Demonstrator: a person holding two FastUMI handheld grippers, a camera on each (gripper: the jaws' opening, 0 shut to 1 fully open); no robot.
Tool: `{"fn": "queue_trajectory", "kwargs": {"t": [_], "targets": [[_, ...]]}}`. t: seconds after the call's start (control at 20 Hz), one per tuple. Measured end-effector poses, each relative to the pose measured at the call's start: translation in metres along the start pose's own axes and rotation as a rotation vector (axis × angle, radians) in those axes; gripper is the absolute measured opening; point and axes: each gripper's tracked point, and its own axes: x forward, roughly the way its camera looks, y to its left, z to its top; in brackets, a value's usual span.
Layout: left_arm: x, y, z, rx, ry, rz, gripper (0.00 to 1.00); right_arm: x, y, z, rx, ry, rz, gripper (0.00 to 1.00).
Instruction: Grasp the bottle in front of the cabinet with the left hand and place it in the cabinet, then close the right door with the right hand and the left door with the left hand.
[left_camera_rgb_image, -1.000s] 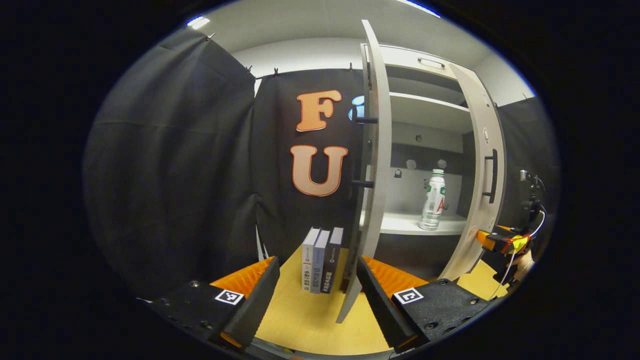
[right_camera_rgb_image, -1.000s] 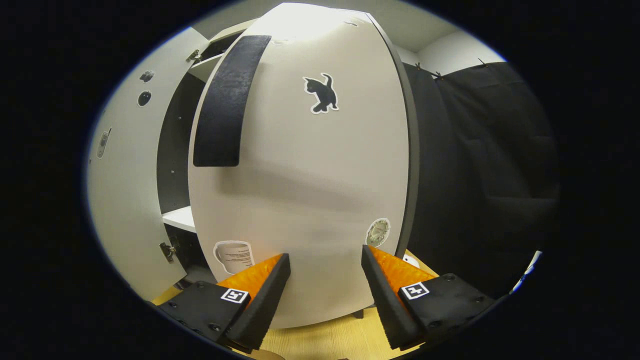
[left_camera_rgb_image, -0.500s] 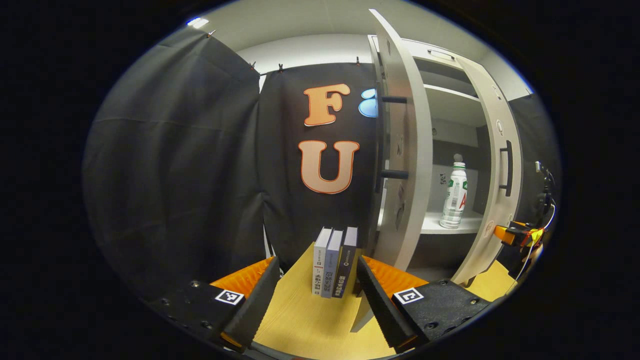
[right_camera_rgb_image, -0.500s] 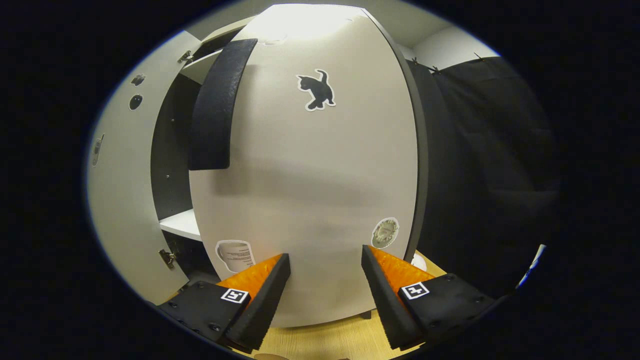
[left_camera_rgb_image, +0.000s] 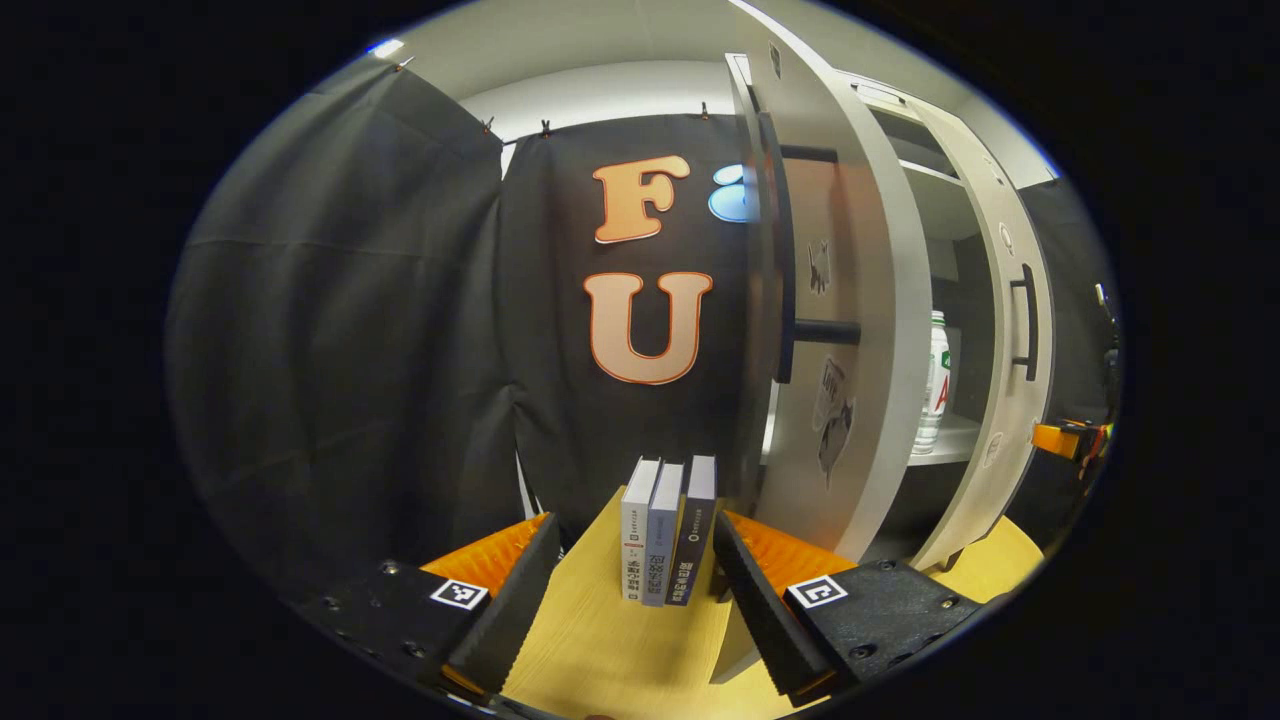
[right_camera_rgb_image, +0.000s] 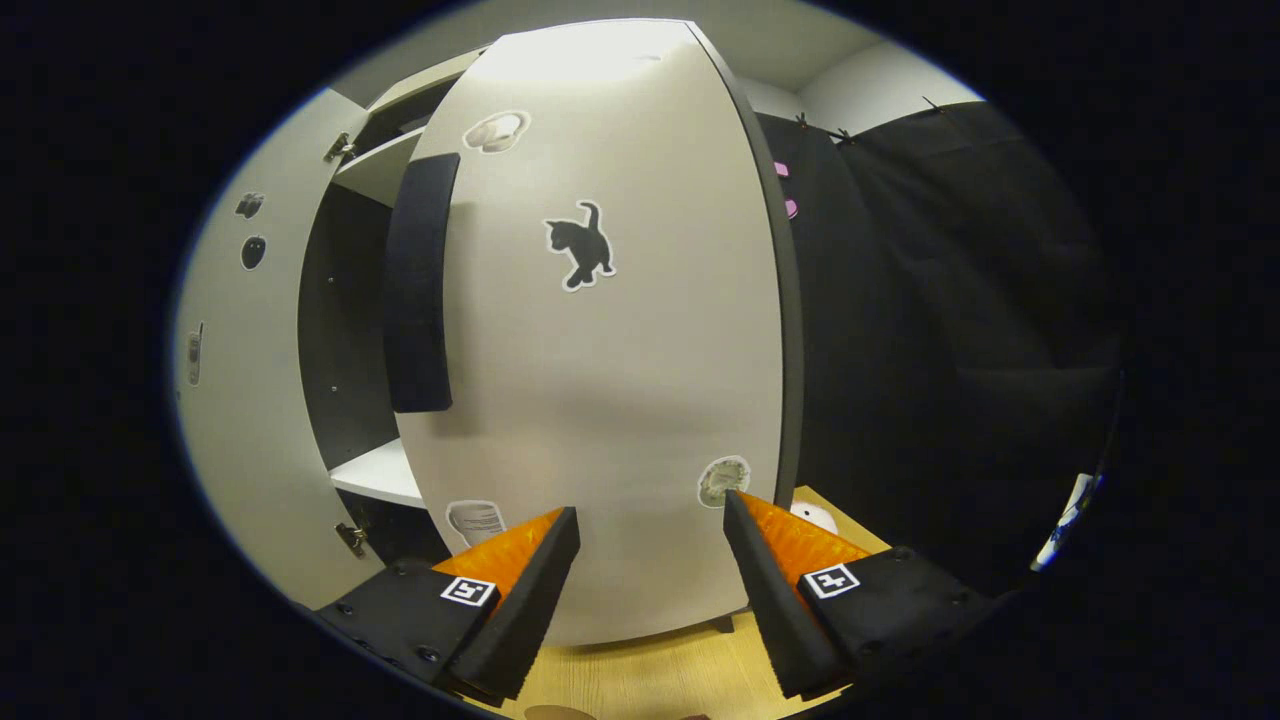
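Closing right door (right_camera_rgb_image: 600, 380) w/ right gripper (right_camera_rgb_image: 640, 575): fingers spread, gripping nothing, just at door face low down. Best pushed flat & steady near free edge, clear of handle (right_camera_rgb_image: 415, 285). Left gripper (left_camera_rgb_image: 630, 590) likewise spread, empty, near books (left_camera_rgb_image: 665, 530) on worktop (left_camera_rgb_image: 600, 660). Bottle (left_camera_rgb_image: 932, 385) stood upright on cabinet shelf (left_camera_rgb_image: 945, 440), long axis vertical, cap up.

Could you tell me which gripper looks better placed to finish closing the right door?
Right. The right gripper is open and faces the right door up close, ready to push. The left gripper sits by the books near the left door.
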Motion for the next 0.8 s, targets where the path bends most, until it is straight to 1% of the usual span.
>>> {"fn": "queue_trajectory", "kwargs": {"t": [0.1, 0.15, 0.3, 0.45, 0.55, 0.6, 0.65, 0.7, 0.8], "targets": [[0.001, -0.002, 0.002, 0.013, -0.005, -0.008, 0.94, -0.017, -0.011, 0.009, -0.014, -0.002, -0.015, 0.96], [0.001, -0.002, 0.004, 0.022, -0.007, -0.007, 0.92, -0.025, -0.017, 0.013, -0.017, -0.002, -0.032, 0.96], [-0.001, -0.004, 0.0, 0.004, 0.004, -0.014, 0.92, -0.047, -0.03, 0.025, -0.028, -0.012, -0.05, 0.96], [-0.005, -0.011, 0.004, 0.009, -0.01, -0.057, 0.93, -0.069, -0.041, 0.039, -0.064, -0.035, -0.075, 0.96], [-0.007, -0.011, 0.004, 0.018, -0.016, -0.067, 0.93, -0.082, -0.043, 0.048, -0.088, -0.056, -0.079, 0.96], [-0.007, -0.011, 0.002, 0.01, -0.013, -0.068, 0.91, -0.086, -0.044, 0.052, -0.101, -0.065, -0.083, 0.96], [-0.006, -0.012, 0.001, 0.002, -0.01, -0.071, 0.91, -0.092, -0.045, 0.055, -0.104, -0.07, -0.085, 0.96], [-0.008, -0.015, 0.0, -0.006, -0.007, -0.078, 0.93, -0.097, -0.045, 0.058, -0.099, -0.077, -0.082, 0.96], [-0.008, -0.023, 0.0, -0.013, -0.003, -0.108, 0.93, -0.106, -0.045, 0.064, -0.079, -0.089, -0.073, 0.95]]}}
